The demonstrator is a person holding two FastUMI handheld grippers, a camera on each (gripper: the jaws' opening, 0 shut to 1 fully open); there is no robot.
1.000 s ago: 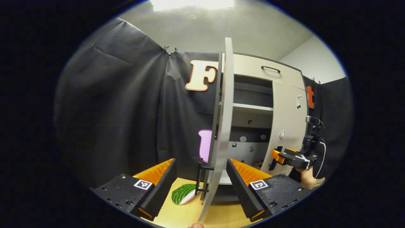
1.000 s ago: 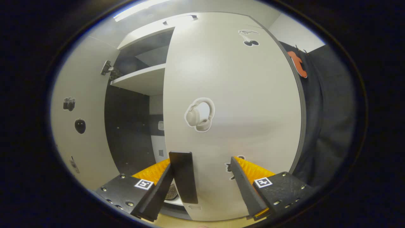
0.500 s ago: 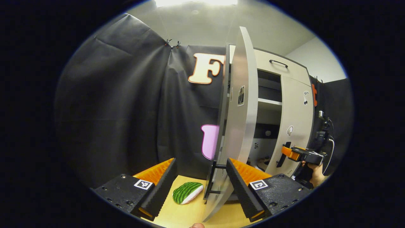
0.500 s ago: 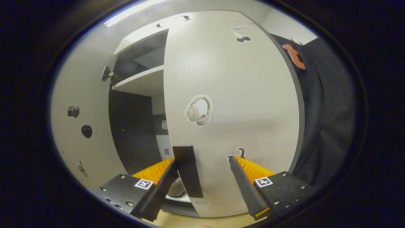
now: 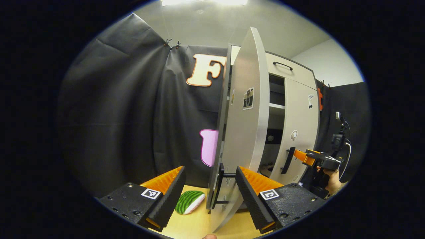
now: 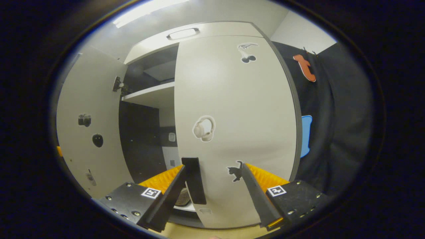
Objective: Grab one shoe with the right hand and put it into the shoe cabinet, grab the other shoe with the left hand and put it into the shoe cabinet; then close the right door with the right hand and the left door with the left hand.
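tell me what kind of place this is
Probably a staged recording booth, not a real home: black cloth wall hung behind a pale shoe cabinet, its left door ajar, and a toy watermelon slice on the wooden floor.

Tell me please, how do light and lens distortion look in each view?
Left gripper view: ceiling light blown out at top, left door bowed by the fisheye. Right gripper view: soft glare on the right door, whose edges curve; cabinet interior dark.

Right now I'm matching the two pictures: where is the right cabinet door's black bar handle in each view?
Left gripper view: black bar handle, right of centre, by the right gripper.
Right gripper view: low centre, between the gripper's fingers.
Shared landmark: headphone sticker.
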